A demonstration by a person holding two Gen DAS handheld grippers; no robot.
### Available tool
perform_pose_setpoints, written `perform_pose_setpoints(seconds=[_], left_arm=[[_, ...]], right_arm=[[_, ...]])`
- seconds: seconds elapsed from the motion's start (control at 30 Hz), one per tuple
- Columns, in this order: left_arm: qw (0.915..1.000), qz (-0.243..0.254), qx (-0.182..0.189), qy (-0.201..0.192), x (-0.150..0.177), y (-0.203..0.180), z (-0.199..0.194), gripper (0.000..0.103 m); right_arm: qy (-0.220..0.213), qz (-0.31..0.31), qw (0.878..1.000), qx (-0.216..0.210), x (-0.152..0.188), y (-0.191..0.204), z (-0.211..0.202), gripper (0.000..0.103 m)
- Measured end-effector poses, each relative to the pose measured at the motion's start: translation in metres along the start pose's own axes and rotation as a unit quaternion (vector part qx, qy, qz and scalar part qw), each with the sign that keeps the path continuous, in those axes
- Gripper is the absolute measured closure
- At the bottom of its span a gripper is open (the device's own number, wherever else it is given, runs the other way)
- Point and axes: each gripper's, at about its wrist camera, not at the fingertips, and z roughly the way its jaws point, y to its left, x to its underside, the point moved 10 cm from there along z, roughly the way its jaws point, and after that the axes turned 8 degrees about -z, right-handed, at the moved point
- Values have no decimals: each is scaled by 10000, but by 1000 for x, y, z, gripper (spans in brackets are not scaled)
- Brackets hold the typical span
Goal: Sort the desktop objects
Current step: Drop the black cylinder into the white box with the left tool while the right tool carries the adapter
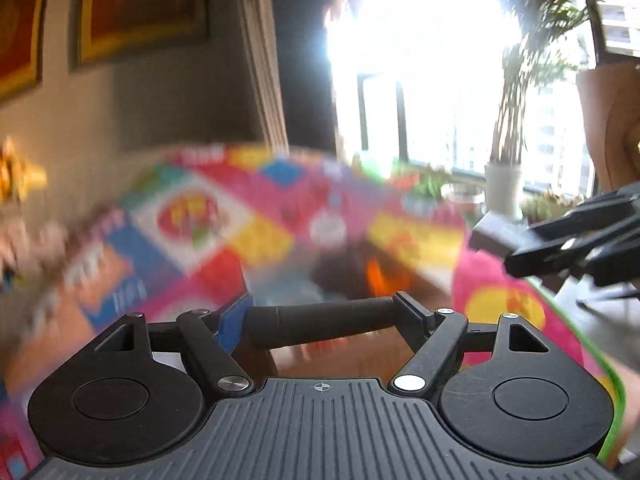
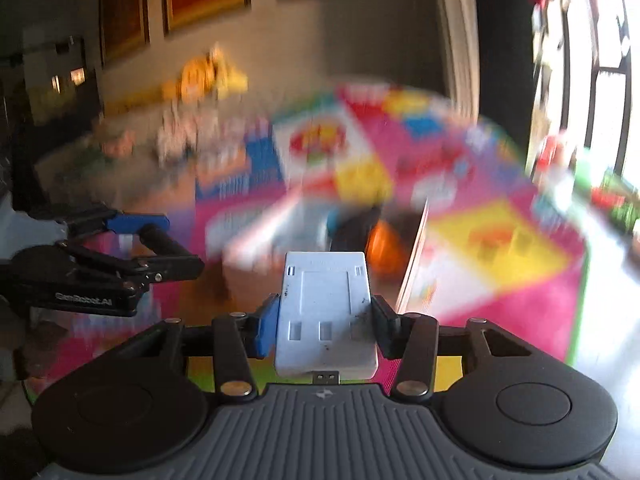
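My left gripper (image 1: 320, 320) is shut on a black cylinder (image 1: 320, 322) that lies crosswise between its blue and black fingers; it also shows in the right wrist view (image 2: 160, 240) at the left. My right gripper (image 2: 326, 320) is shut on a white flat rectangular device (image 2: 326, 312) with a USB plug at its near end. The right gripper shows at the right edge of the left wrist view (image 1: 560, 240). Both are held up in the air. The background is motion-blurred.
A colourful play mat (image 1: 240, 220) covers the floor below, and also shows in the right wrist view (image 2: 480, 240). A blurred box with an orange object (image 2: 380, 244) lies ahead. Toys (image 2: 200, 76) line the wall. A potted plant (image 1: 504, 184) stands by the bright window.
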Motion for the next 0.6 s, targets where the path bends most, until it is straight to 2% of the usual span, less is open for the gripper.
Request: perform_pose_setpoints(seconds=[0.1, 0.23, 0.3, 0.33, 0.37, 0.4, 0.6], left_arm=[[9994, 183, -109, -272, -26, -2, 24, 22], [9992, -231, 53, -309, -33, 2, 74, 21], [9994, -346, -83, -8, -21, 8, 102, 15], [9989, -424, -109, 164, -12, 11, 107, 15], [9980, -532, -37, 334, -1, 12, 108, 10], [9975, -562, 28, 434, 9, 13, 105, 6], [9931, -630, -158, 975, 71, 28, 68, 3]], right_arm=[[-445, -34, 9989, 145, -39, -14, -19, 56], [-684, -54, 9969, 375, -70, -28, -10, 56], [-692, -1, 9968, 400, -77, -32, 1, 56], [-662, 71, 9969, 409, -79, -34, 8, 56], [-633, 120, 9971, 411, -81, -35, 13, 56], [-600, 142, 9972, 417, -80, -37, 19, 56], [-259, 269, 9988, 308, -70, -39, 57, 56]])
